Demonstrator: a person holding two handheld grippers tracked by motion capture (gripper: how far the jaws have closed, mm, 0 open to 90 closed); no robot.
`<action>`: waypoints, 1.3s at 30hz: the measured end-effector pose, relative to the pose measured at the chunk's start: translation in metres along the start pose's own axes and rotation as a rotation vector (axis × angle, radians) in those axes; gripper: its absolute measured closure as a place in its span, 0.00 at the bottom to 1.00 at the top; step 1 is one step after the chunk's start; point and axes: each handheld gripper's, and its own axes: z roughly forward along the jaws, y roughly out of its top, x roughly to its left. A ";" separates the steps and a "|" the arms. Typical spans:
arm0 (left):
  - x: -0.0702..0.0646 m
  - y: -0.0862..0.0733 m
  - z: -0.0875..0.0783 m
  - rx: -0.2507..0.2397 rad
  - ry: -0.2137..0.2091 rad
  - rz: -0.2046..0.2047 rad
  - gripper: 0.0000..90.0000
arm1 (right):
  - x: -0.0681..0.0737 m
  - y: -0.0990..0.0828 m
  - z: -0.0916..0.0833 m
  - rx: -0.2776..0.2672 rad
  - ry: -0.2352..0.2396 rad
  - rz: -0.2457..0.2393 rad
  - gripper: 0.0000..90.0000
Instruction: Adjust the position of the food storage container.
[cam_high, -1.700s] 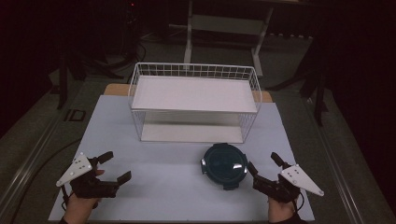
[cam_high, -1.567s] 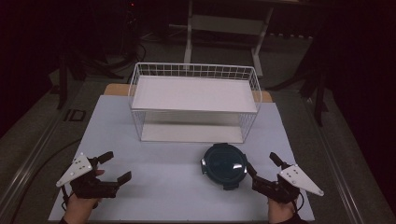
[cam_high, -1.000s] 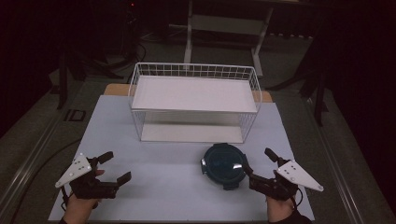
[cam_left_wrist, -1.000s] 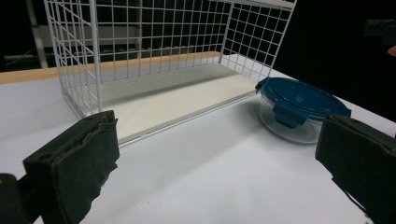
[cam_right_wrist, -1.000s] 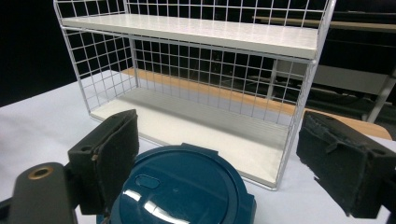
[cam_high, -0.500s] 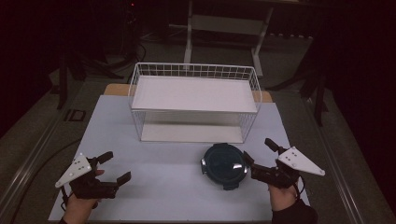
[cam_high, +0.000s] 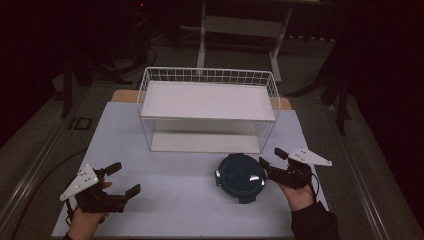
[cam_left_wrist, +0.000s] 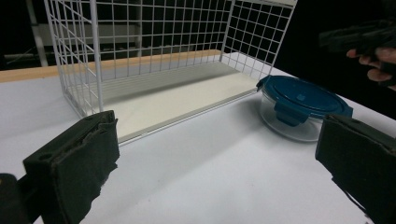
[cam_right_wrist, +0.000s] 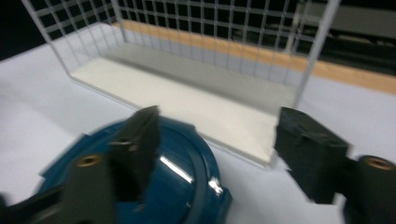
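Observation:
A round clear container with a dark blue clip lid (cam_high: 240, 176) sits on the white table, in front of the wire basket's right end. My right gripper (cam_high: 270, 157) is at the container's right edge. Its jaws have just been closing and stand open. In the right gripper view one finger (cam_right_wrist: 139, 140) hangs over the lid (cam_right_wrist: 182, 191), the other finger (cam_right_wrist: 308, 151) stands clear to the right, and the lid's rim sits low between them. My left gripper (cam_high: 126, 178) rests open at the front left with nothing in it. The left gripper view shows the container (cam_left_wrist: 299, 105) far off.
A white wire basket (cam_high: 207, 71) with a white floor panel stands across the back middle of the table (cam_high: 180, 200). A wooden strip (cam_high: 125, 95) runs behind it. The table's edges drop to a dark floor with a metal stand (cam_high: 240, 25) beyond.
My right gripper has moved left and forward to the container, so one jaw now reaches over the lid's edge, and its jaws stand narrower. The left gripper has stayed put.

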 end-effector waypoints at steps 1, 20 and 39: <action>0.000 0.000 0.000 0.000 -0.001 0.001 0.00 | -0.002 -0.003 0.002 0.011 -0.001 0.005 0.43; -0.001 -0.001 0.001 0.011 -0.003 0.010 0.00 | -0.018 -0.044 0.017 0.207 -0.055 0.016 1.00; -0.001 -0.001 0.005 0.022 -0.008 0.011 0.00 | -0.008 -0.051 0.020 0.239 -0.009 0.024 1.00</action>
